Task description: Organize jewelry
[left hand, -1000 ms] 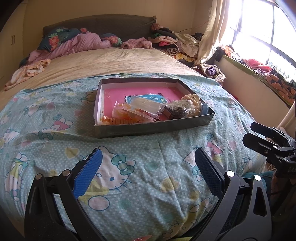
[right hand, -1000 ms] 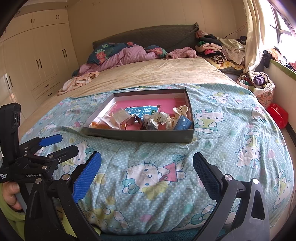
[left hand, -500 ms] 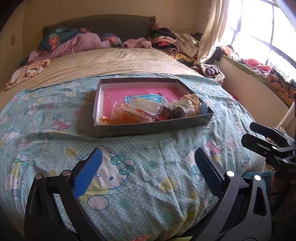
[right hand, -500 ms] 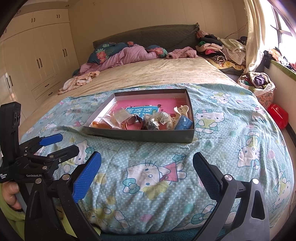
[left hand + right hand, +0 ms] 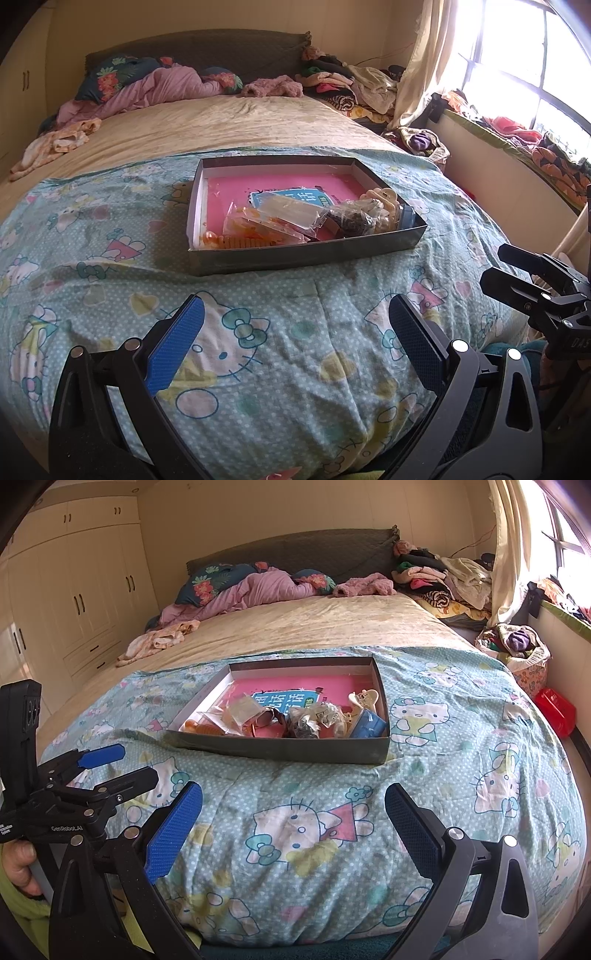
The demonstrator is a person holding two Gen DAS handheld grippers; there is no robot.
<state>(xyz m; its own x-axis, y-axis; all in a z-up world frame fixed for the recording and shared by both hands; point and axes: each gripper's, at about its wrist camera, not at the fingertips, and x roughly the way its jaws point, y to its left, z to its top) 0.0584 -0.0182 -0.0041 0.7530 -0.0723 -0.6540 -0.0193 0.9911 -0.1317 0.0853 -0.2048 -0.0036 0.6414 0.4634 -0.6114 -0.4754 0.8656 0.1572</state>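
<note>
Both cameras look from the foot of the bed toward the dark padded headboard [image 5: 199, 48], low over the mint cartoon-print blanket [image 5: 295, 812]. The left view stands more to the left and also sees the bright window [image 5: 517, 62]; the right view also sees the cream wardrobe [image 5: 74, 590]. Both share the shallow grey cardboard tray [image 5: 306, 254], not very near.

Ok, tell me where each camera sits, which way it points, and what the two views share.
Left wrist: on the left hand-held gripper, open above the near bed edge, facing the headboard; the right hand-held gripper shows at the right edge.
Right wrist: on the right hand-held gripper, open, facing the same way from further right; the left hand-held gripper and the hand holding it show at lower left.
Shared: the shallow box of jewelry packets on the cartoon-cat blanket.
</note>
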